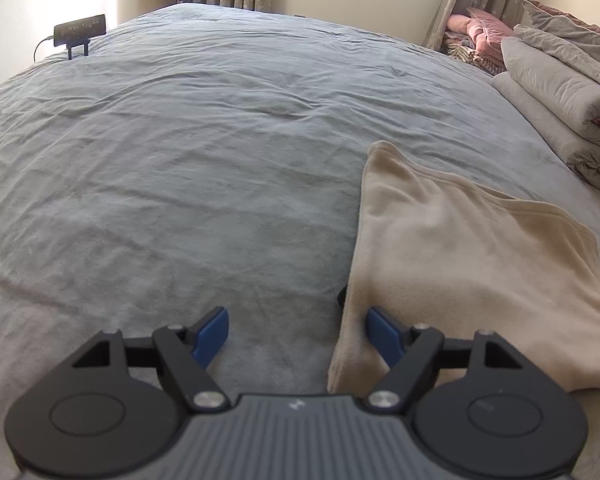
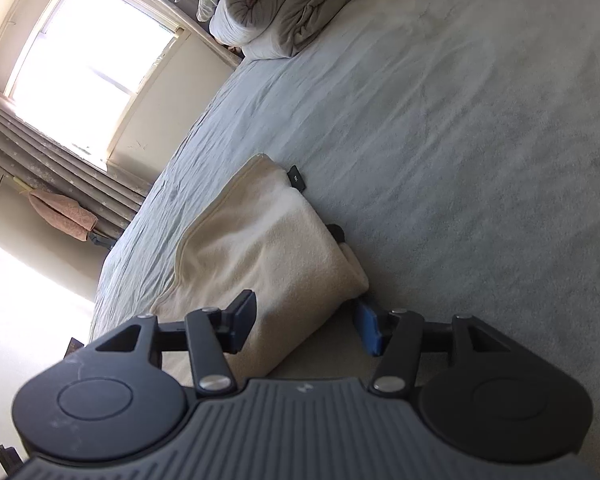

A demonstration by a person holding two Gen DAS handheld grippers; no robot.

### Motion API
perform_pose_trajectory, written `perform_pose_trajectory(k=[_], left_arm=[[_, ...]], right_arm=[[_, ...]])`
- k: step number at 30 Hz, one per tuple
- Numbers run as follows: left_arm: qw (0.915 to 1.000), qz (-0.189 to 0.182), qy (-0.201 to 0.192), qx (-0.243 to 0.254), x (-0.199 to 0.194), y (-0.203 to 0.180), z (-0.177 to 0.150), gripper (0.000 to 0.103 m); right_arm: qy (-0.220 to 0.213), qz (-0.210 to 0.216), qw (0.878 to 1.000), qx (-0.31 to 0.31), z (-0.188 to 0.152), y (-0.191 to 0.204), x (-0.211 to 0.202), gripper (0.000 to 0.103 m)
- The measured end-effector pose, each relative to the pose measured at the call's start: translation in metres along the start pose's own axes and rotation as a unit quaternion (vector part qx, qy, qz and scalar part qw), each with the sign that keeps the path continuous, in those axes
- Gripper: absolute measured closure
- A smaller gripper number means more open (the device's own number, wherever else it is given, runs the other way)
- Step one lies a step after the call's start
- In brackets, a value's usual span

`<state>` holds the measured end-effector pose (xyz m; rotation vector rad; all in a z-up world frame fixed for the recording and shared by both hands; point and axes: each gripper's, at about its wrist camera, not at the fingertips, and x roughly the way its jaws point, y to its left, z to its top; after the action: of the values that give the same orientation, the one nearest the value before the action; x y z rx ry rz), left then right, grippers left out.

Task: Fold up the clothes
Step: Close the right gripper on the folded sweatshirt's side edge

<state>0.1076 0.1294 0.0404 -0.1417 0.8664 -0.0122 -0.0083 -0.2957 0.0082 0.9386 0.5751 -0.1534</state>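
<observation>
While the cream garment lay folded on the grey bed, near the piled quilts at the right, the left gripper hung released beside its left edge, and the right gripper straddled the near fold, fingers parted, not pressing.

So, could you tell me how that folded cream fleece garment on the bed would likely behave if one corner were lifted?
The folded cream fleece garment would probably drape and unfold, since its soft layers sag with rounded edges. It looks light for its bulk. Its fuzzy nap likely grips the wrinkled grey bedsheet, so a push may bunch it rather than slide it.
</observation>
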Motion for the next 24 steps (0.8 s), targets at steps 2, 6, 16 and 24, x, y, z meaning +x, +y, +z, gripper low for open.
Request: perform_pose_trajectory(k=[2, 6, 16, 24], left_arm=[[1.0000, -0.002, 0.005, -0.006, 0.001, 0.003, 0.000, 0.023], [1.0000, -0.001, 0.006, -0.003, 0.001, 0.001, 0.000, 0.023], [0.9999, -0.001, 0.009, -0.006, 0.002, 0.001, 0.001, 0.023], [0.9998, -0.004, 0.013, -0.013, 0.002, 0.003, 0.002, 0.023]], right_arm=[[-0.008, -0.008, 1.000, -0.002, 0.000, 0.003, 0.005, 0.050], [-0.030, -0.017, 0.999, -0.012, 0.003, 0.014, 0.003, 0.076], [-0.031, -0.011, 0.999, 0.010, 0.001, -0.005, 0.012, 0.070], [-0.089, 0.010, 0.994, -0.063, 0.009, 0.031, -0.013, 0.087]])
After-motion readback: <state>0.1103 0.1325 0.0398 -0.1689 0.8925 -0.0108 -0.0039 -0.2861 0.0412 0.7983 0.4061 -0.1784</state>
